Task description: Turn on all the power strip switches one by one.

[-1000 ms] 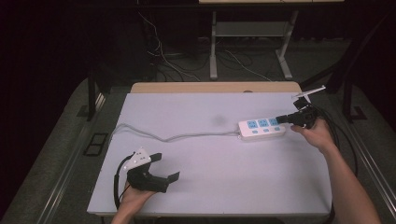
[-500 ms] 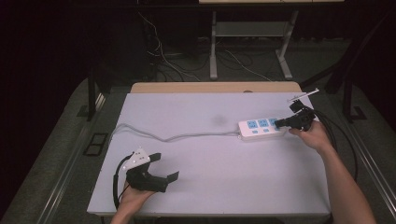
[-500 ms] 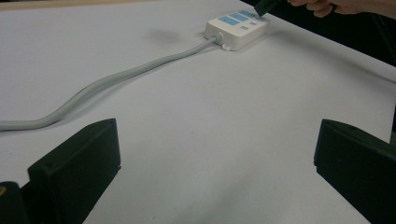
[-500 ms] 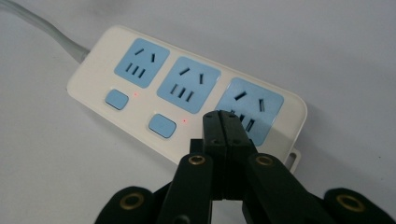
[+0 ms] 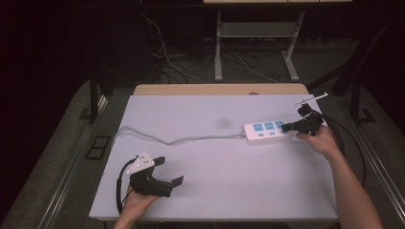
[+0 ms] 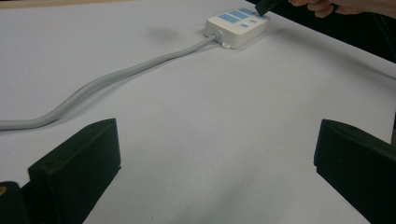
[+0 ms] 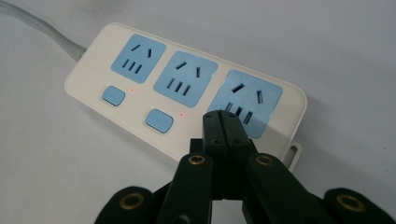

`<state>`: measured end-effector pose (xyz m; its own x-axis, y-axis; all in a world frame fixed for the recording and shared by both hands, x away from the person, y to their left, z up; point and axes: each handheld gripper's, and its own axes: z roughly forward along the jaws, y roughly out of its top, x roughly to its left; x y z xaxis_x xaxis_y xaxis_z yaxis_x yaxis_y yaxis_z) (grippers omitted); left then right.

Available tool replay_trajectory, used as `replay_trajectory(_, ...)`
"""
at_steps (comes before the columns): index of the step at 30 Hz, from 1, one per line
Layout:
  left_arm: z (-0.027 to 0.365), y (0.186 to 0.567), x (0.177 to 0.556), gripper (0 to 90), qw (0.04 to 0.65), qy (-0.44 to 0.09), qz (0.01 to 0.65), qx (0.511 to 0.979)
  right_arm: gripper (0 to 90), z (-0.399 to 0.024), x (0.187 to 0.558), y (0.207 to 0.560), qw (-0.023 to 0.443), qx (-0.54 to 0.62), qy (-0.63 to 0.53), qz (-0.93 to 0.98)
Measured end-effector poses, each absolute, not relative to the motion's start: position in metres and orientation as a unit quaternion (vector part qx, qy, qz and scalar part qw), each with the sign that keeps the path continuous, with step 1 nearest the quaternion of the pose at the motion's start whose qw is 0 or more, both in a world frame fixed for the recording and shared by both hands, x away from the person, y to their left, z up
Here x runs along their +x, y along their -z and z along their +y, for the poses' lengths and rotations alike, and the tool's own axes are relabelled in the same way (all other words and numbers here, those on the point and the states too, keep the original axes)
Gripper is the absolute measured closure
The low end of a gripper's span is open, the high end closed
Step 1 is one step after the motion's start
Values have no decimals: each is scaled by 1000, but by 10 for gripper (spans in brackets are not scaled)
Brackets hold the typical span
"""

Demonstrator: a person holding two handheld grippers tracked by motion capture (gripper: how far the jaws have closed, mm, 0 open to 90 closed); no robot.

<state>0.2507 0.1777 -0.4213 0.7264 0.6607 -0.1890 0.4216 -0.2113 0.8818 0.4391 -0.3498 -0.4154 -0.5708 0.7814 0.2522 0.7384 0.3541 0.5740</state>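
Note:
A white power strip (image 5: 265,131) with three blue sockets lies at the table's right side, and its grey cord (image 5: 181,140) runs off to the left. In the right gripper view, two blue switches (image 7: 159,120) on the power strip (image 7: 187,93) have small red lights beside them. My right gripper (image 7: 222,119) is shut and empty. Its tips sit at the strip's front edge below the rightmost socket and hide whatever is under them. The high view puts my right gripper (image 5: 285,127) at the strip's right end. My left gripper (image 5: 169,171) rests open and empty at the front left, aimed at the power strip (image 6: 236,25).
The white tabletop (image 5: 224,181) has a wooden strip (image 5: 219,89) along its far edge. Black cables (image 5: 341,138) hang off the right side by my right forearm. Desk legs (image 5: 218,47) and loose wires stand on the floor behind the table.
My right gripper has shifted slightly down and in at the strip's right end. The left gripper and the strip have not moved.

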Motion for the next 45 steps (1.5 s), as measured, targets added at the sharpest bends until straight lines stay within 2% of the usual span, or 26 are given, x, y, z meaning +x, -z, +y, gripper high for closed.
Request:
replay_trajectory(30,178,421,252,0,524,-113,346,770,900,-347,425,421,80,459,-340,817)
replay_trajectory(45,177,421,252,0,525,-112,346,770,889,-342,424,412,69,469,-352,807)
